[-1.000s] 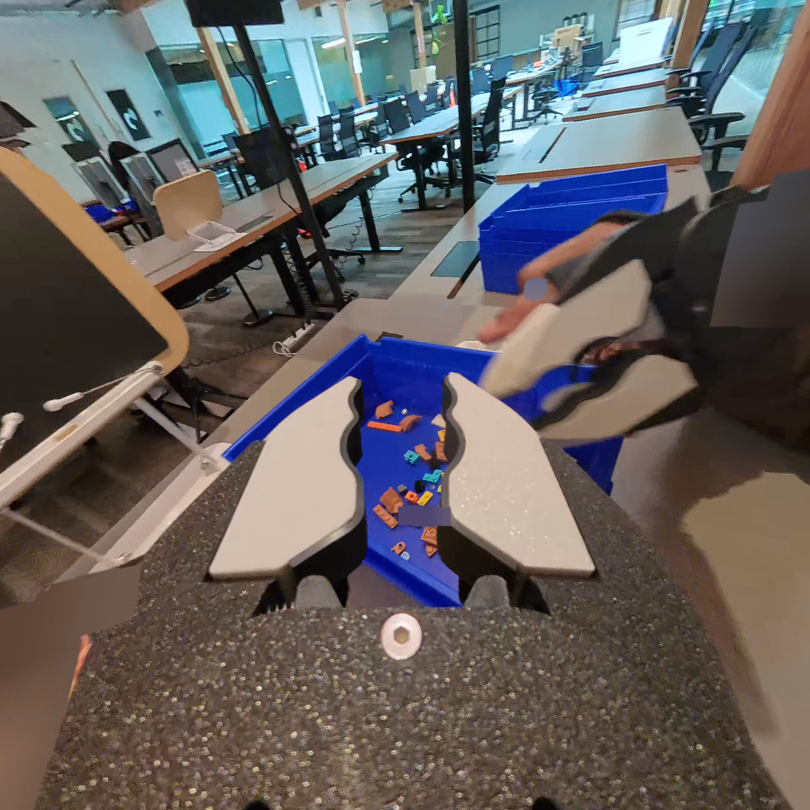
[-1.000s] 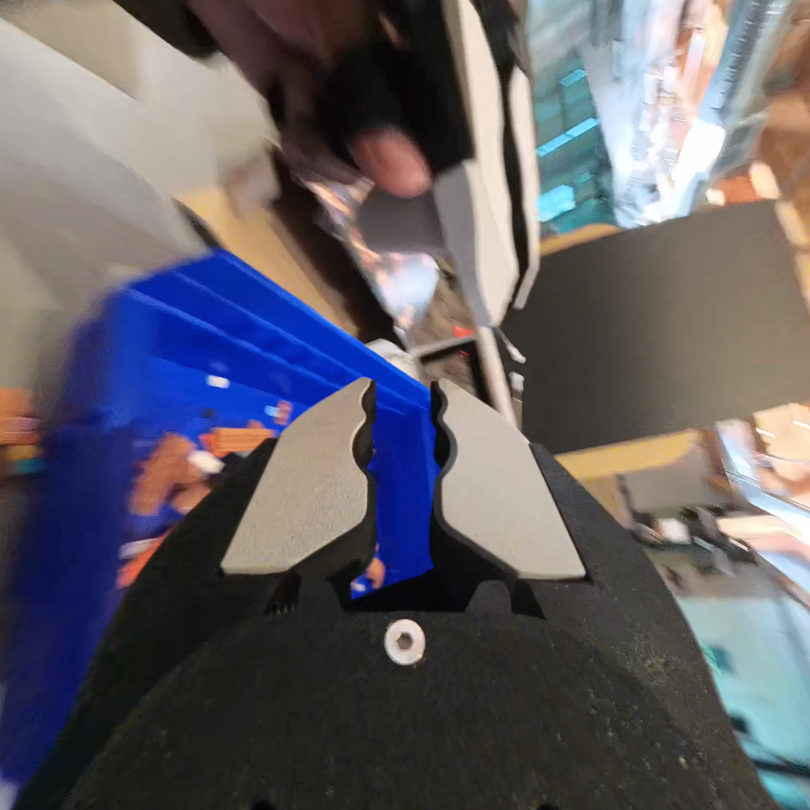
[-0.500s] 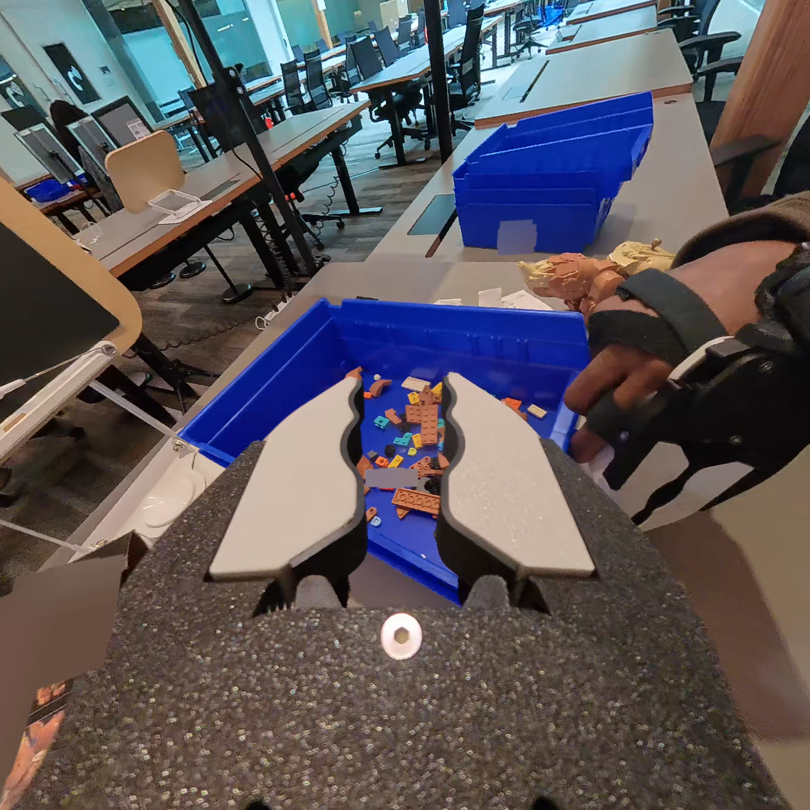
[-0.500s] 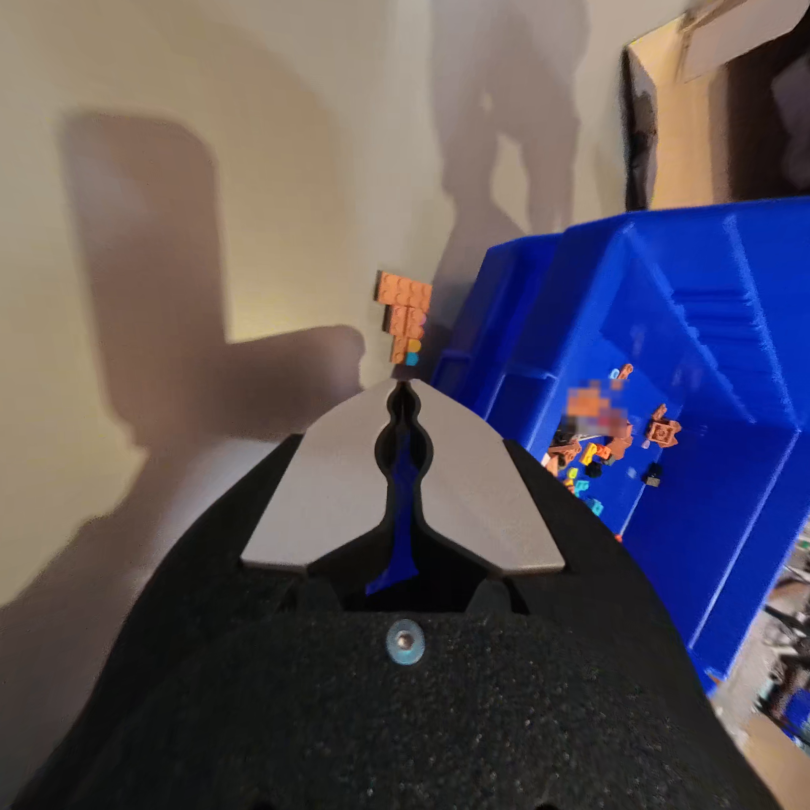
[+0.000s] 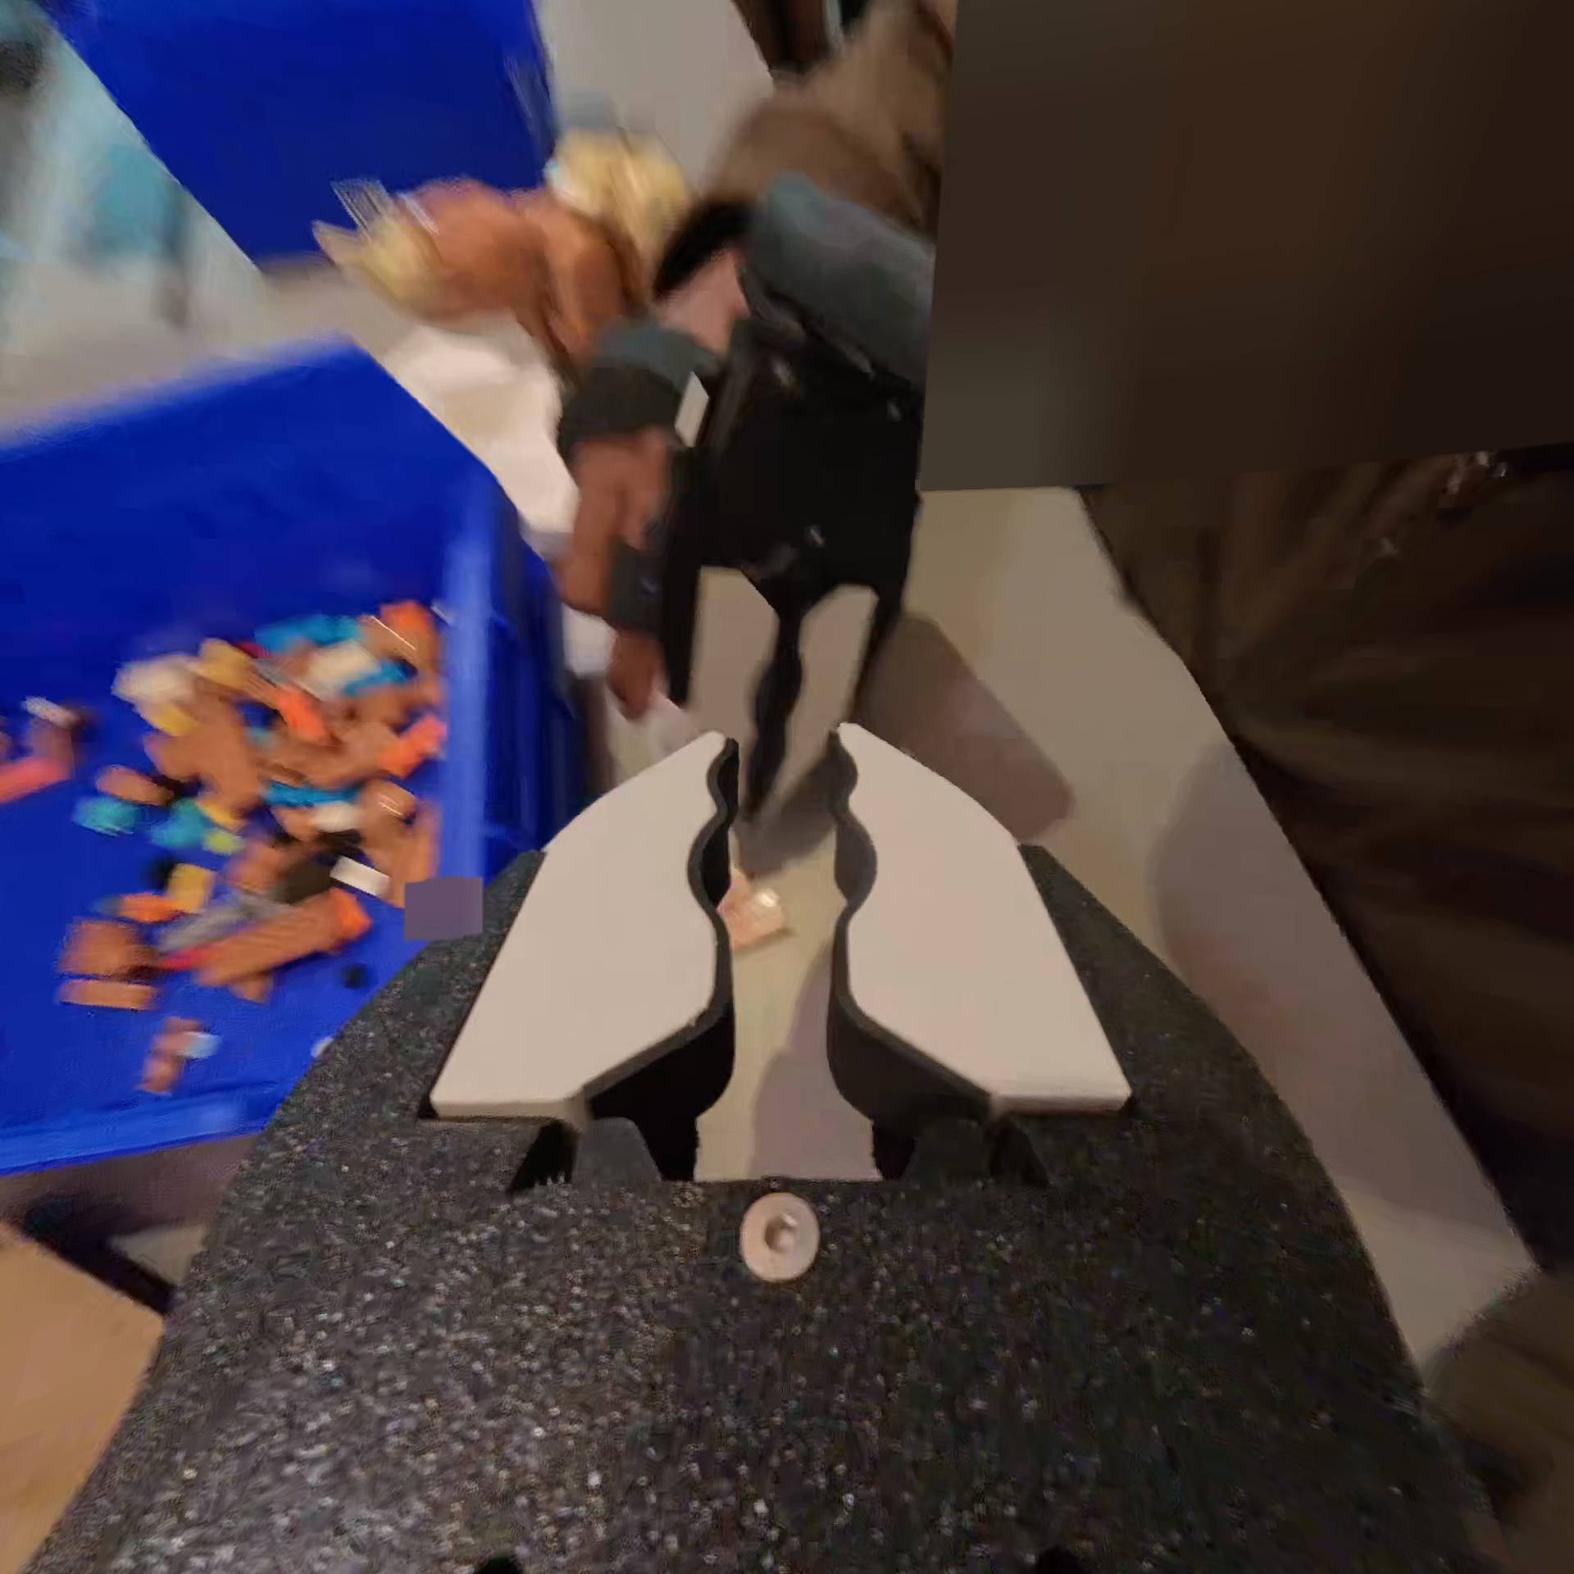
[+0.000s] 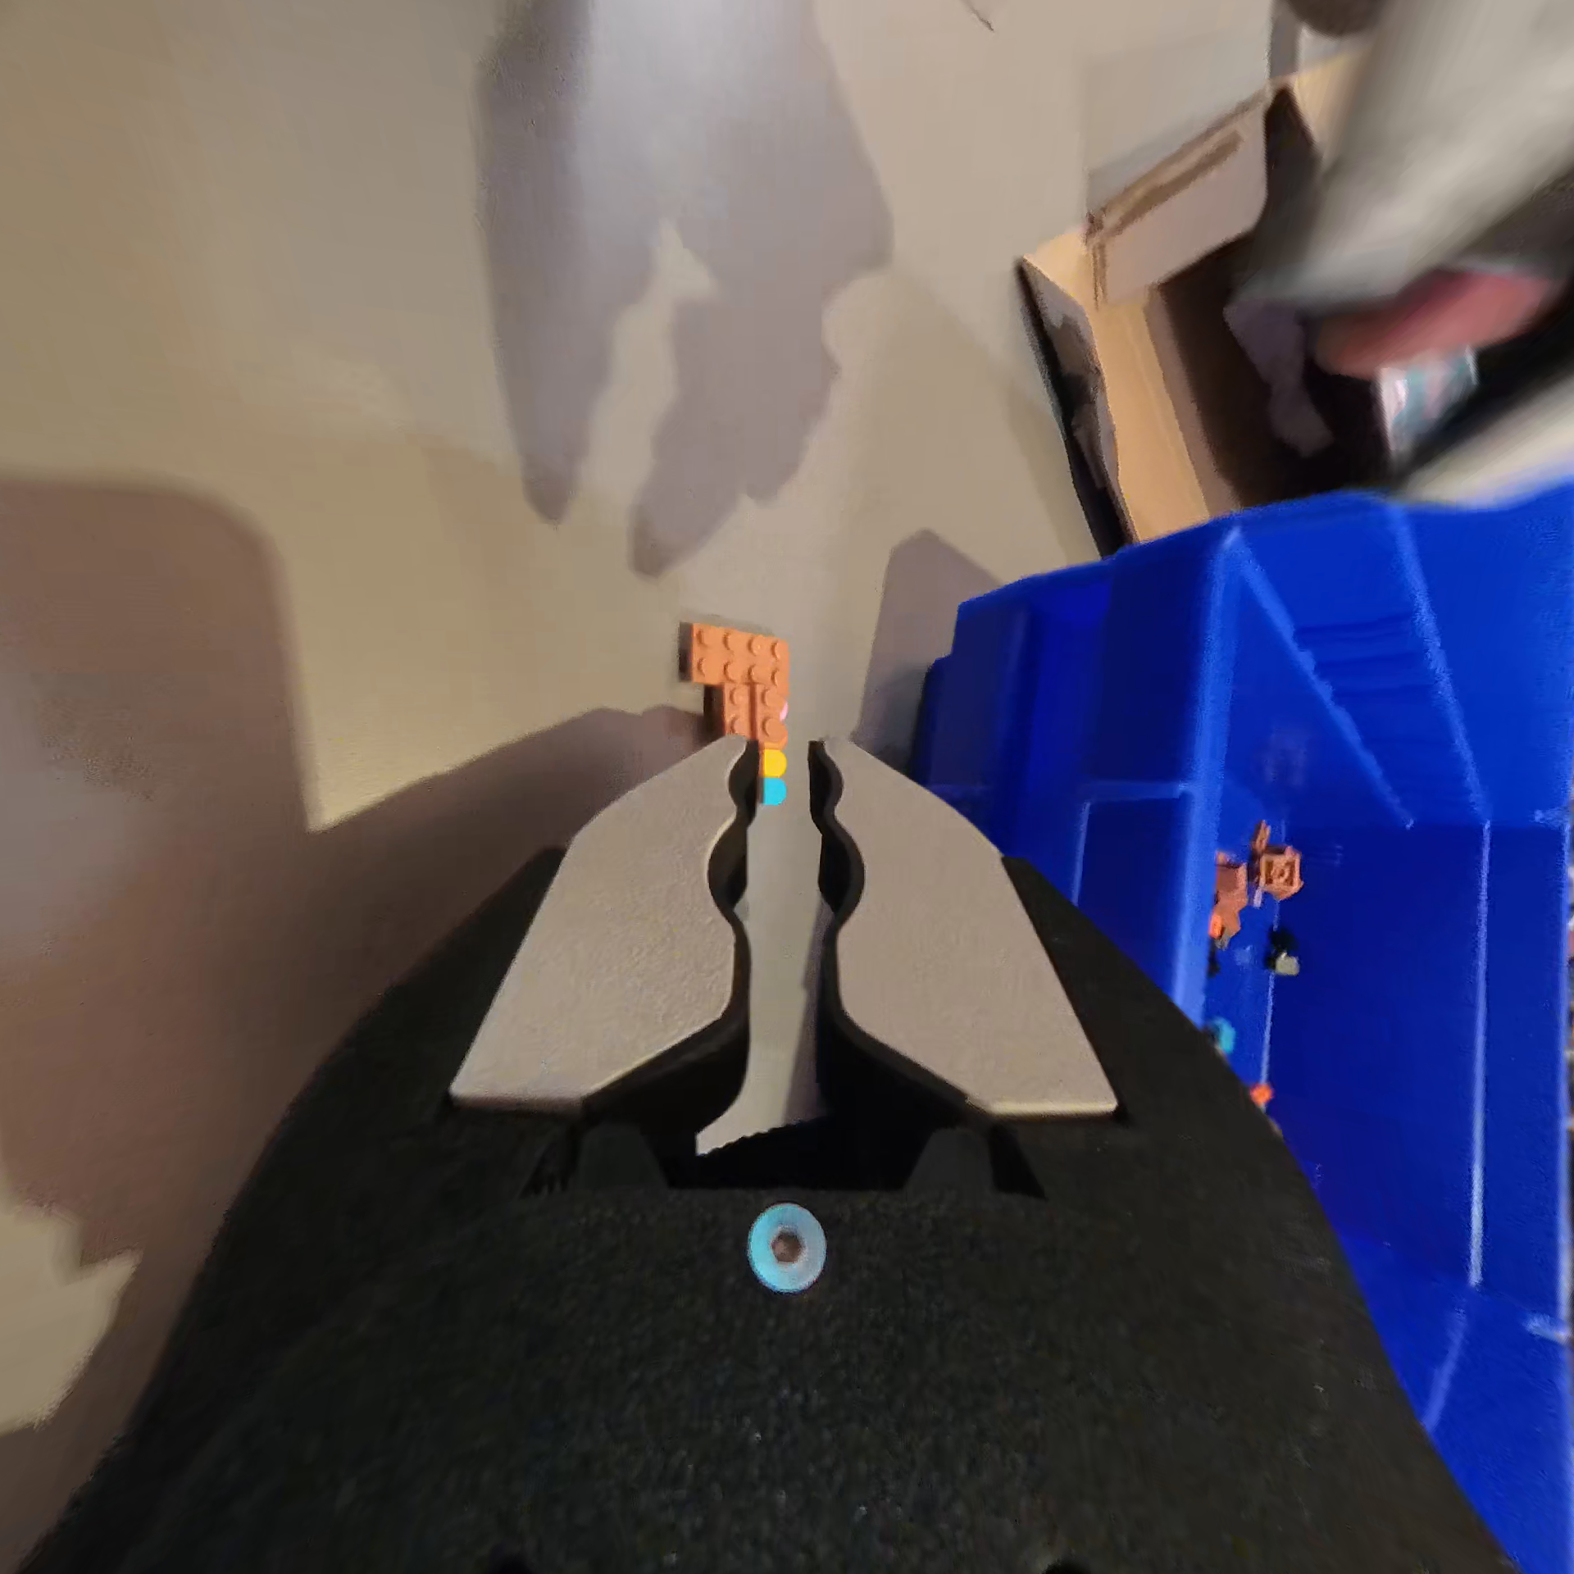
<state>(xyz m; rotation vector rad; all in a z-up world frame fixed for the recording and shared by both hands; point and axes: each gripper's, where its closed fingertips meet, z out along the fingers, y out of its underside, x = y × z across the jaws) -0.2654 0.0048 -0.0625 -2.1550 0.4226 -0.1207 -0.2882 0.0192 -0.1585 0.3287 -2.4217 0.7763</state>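
Note:
A small orange brick assembly (image 6: 739, 677) with a yellow and a cyan round piece lies on the pale table (image 6: 298, 341), just left of a blue bin (image 6: 1192, 766). My right gripper (image 6: 779, 749) is open by a narrow gap, its tips at the assembly's near end, the round pieces between them. In the blurred left wrist view my left gripper (image 5: 785, 743) is open and empty above the same assembly (image 5: 754, 916). The right gripper (image 5: 771, 681), held by a hand, comes down on it from the far side.
The blue bin (image 5: 255, 528) holds several loose orange, cyan and yellow bricks (image 5: 255, 784). An orange and tan toy figure (image 5: 528, 247) and more blue bins (image 5: 298, 111) lie beyond it. An open cardboard box (image 6: 1150, 341) stands behind the bin. The grippers' ends are close to 10 cm from one another.
My left gripper has swung right, from over the bin to the table beside it. My right gripper has opened from shut and moved up to the brick assembly.

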